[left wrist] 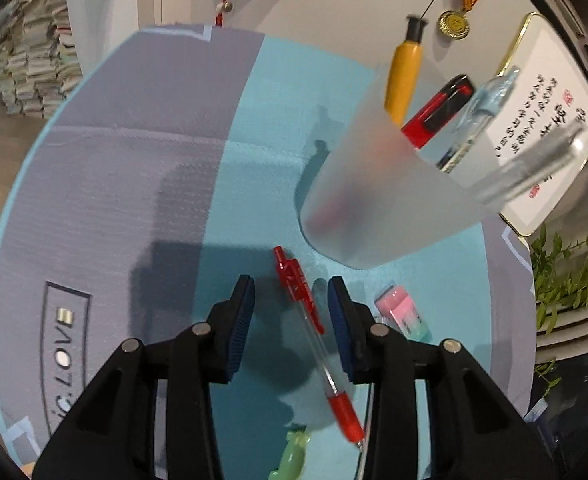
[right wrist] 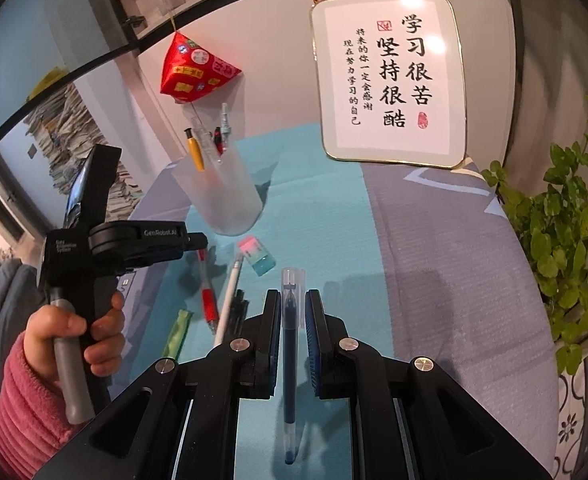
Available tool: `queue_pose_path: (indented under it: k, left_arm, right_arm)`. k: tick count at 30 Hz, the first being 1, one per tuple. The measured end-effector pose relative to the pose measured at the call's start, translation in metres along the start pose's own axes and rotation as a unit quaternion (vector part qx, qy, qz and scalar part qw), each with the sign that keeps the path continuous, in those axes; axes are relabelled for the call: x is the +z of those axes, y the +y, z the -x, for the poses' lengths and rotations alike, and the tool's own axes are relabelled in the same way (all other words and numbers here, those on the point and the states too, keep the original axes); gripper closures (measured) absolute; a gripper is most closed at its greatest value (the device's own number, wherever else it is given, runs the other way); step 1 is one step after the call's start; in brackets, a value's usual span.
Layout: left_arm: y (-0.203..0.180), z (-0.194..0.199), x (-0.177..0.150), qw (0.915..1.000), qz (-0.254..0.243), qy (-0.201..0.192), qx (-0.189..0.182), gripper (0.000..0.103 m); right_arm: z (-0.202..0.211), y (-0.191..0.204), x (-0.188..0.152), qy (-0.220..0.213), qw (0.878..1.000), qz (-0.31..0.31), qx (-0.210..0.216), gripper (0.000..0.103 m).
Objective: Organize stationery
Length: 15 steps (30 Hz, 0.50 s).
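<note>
Through my left wrist camera, the frosted cup (left wrist: 378, 184) is smeared by blur, and what it holds is hard to read: a yellow pen (left wrist: 405, 76), a red and black one (left wrist: 440, 110) and a clear one poke out of its mouth, their lower halves only dim colour behind the wall. My left gripper (left wrist: 290, 308) has its pads standing apart with nothing between them pressed. The red pen (left wrist: 318, 344) lies on the teal mat (left wrist: 262, 160) beneath the gap, long axis running from its clip, up near the cup's base, down and rightward to its red grip and tip at the bottom. Part of its clear barrel passes behind my right-hand finger. A pink and mint eraser (left wrist: 401, 312) sits just beside that finger, half hidden by it. A green object (left wrist: 292, 456) is cut off by the lower edge.

Through my right wrist camera, my right gripper (right wrist: 292, 308) has a blue pen (right wrist: 290, 364) between its pads; the pads sit close on either side, though I cannot tell whether they actually pinch it. The pen's long axis runs along my fingers, clear cap pointing away toward the framed calligraphy plaque (right wrist: 390, 76), the other end toward the lens. My left gripper hangs at left, its fingertips hiding the red pen's upper end. A white pen (right wrist: 228, 300) lies beside it, with dark pens partly behind my finger.
</note>
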State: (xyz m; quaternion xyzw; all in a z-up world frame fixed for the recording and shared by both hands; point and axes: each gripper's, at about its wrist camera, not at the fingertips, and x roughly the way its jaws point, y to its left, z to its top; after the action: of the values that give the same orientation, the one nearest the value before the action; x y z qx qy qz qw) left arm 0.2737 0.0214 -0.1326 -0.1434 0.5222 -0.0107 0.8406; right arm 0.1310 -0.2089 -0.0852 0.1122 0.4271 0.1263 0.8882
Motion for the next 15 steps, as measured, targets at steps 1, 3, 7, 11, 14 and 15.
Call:
queue_pose_path:
  k: [1,3,7,11,14,15]
  left_arm:
    - [-0.002,0.0,0.001,1.0,-0.003,-0.003,0.005,0.069]
    - [-0.006,-0.003,0.002,0.9999,-0.006,-0.005,0.012,0.079]
    - [-0.007,-0.002,-0.002,0.9998,-0.016,-0.01,0.011,0.09]
    - [-0.003,0.01,-0.01,0.9998,-0.012,-0.016,-0.004,0.094]
    - [-0.002,0.03,-0.013,0.9993,-0.012,-0.033,-0.014,0.097]
    - [-0.001,0.041,-0.015,0.9988,-0.014,-0.043,-0.018,0.097]
  right_arm:
    - [-0.003,-0.002,0.001,0.002,1.0,-0.002,0.001,0.09]
    - [-0.007,-0.004,0.001,0.005,1.0,-0.004,0.003,0.09]
    - [-0.011,-0.004,0.001,0.009,1.0,-0.004,0.006,0.09]
    - [-0.01,-0.004,0.002,0.006,1.0,-0.006,0.003,0.09]
    - [-0.007,-0.005,0.002,0.001,1.0,-0.007,0.002,0.09]
    - [-0.006,-0.004,0.002,0.0,1.0,-0.007,0.002,0.09]
